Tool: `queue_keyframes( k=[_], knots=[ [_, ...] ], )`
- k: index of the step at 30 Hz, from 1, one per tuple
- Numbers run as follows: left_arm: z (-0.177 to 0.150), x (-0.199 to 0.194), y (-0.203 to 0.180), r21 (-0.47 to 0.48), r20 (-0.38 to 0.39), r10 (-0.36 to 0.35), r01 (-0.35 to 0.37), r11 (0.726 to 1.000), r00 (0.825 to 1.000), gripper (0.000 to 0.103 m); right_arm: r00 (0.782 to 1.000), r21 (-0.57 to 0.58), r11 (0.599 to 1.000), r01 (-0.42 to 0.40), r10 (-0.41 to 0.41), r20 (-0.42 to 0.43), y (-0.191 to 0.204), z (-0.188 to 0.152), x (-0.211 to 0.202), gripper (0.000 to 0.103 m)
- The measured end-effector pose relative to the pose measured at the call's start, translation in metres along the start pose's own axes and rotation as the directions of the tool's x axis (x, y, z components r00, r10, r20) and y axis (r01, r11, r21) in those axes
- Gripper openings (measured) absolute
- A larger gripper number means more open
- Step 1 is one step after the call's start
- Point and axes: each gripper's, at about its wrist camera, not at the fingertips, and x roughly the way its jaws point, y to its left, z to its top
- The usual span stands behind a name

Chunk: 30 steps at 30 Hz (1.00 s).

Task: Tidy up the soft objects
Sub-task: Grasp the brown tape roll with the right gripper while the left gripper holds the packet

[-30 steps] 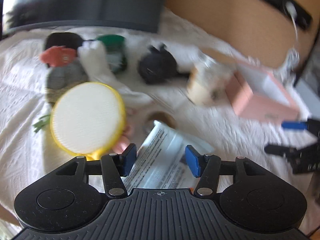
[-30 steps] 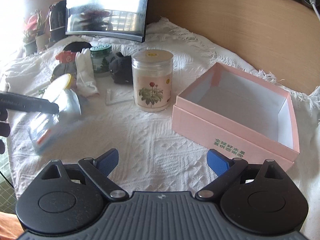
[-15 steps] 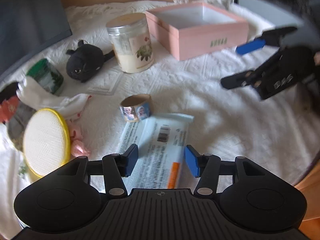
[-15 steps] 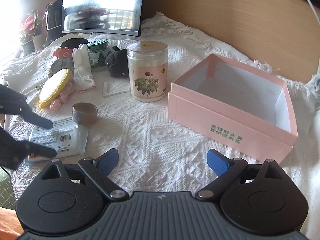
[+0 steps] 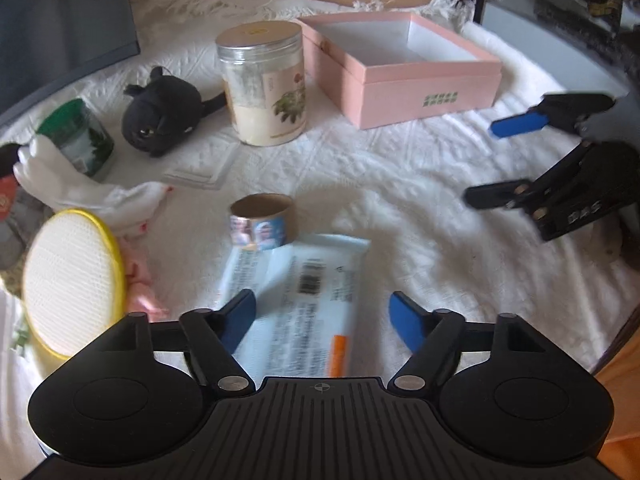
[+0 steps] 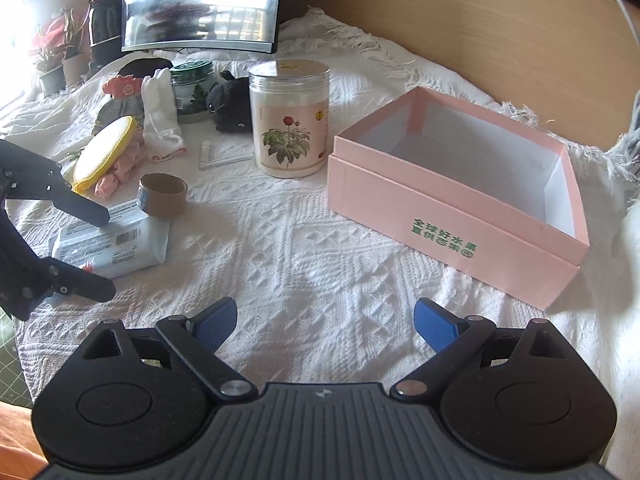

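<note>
Pale-blue wipes packet (image 5: 294, 300) lies flat on the white tablecloth (image 5: 380, 184), touching the tape roll (image 5: 262, 220) and well short of the pink box (image 5: 400, 68); the left gripper (image 5: 322, 314) is opening around it, pads clear. Judged step: release or regrip. The right gripper (image 6: 326, 320) gapes, empty, with bare cloth ahead of the box.

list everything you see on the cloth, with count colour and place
gift box: 1, pink, open, right
floral jar: 1, clear, centre back
plush toy: 1, black, left of floral jar
green-lid jar: 1, back left
gloves: white, left
round pad: 1, yellow-rimmed, left
tape roll: 1, brown
wipes pack: 1, pale blue, flat, front left
monitor: 1, back
left claw: opening over wipes pack
right claw: open, empty
</note>
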Motion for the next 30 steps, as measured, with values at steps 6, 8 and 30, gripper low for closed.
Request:
queue_keyframes(
  k=[6, 8, 30],
  knots=[
    [0.0, 0.01, 0.017, 0.015, -0.036, 0.037, -0.036, 0.999, 0.999, 0.086, 1.0, 0.015, 1.0, 0.01, -0.01, -0.003, -0.003, -0.004, -0.004, 0.096],
    [0.001, 0.018, 0.022, -0.003, -0.057, 0.019, -0.019, 1.0, 0.998, 0.088, 1.0, 0.018, 1.0, 0.013, -0.013, -0.006, -0.003, -0.005, -0.004, 0.096],
    [-0.001, 0.021, 0.021, -0.128, -0.019, 0.033, -0.035, 0.991, 0.999, 0.086, 0.999, 0.0, 0.999, 0.034, -0.034, -0.009, 0.008, -0.007, -0.003, 0.096]
  ],
)
